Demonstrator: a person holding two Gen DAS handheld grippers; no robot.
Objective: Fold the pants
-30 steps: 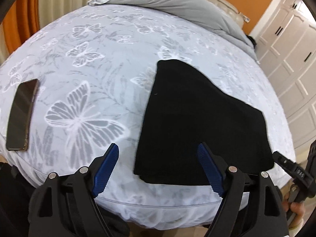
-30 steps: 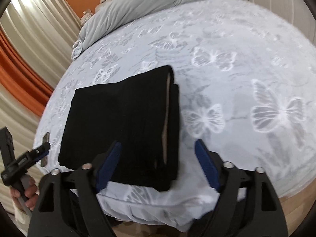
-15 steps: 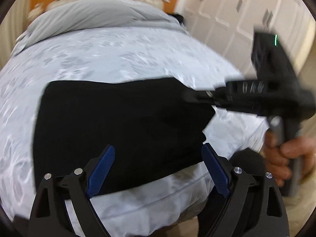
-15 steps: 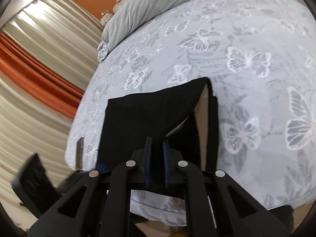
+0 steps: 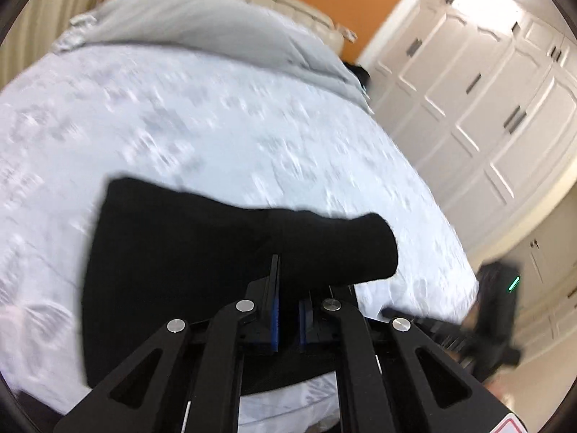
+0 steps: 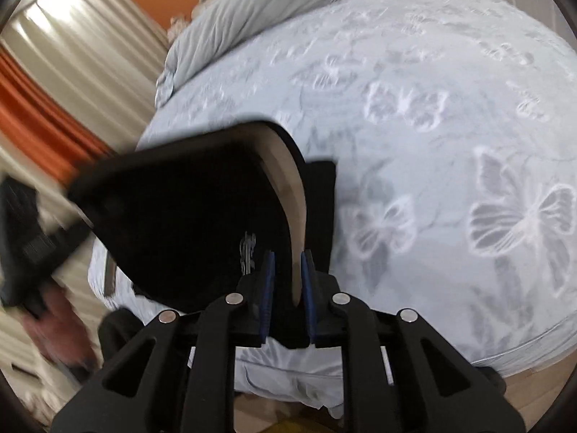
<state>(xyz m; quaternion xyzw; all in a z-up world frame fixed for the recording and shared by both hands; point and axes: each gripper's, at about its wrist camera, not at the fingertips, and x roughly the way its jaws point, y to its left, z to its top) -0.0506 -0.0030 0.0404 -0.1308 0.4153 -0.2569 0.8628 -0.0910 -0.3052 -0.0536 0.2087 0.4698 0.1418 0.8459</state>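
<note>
The black, thick-knit folded pants (image 5: 173,252) lie near the foot edge of the bed with the pale butterfly-print cover (image 5: 216,126), their near edge raised off it. The left gripper (image 5: 286,310) is clamped on the near edge of the cloth, blue pads drawn close with black fabric between them. The right gripper (image 6: 286,288) is likewise clenched on the near edge at the open end, where a beige inner lining (image 6: 294,209) shows between layers.

Handling judgement: the garment appears soft, limp and moderately heavy for cloth; it sags between the two holds and bulges into a rounded lobe at its right end in the left wrist view. Layers look liable to slide apart if only the top ply is pinched. Best hold is at the two near corners, through all layers, well in from the hem. Motion blur prevents confirming how many plies each jaw pair holds.
</note>
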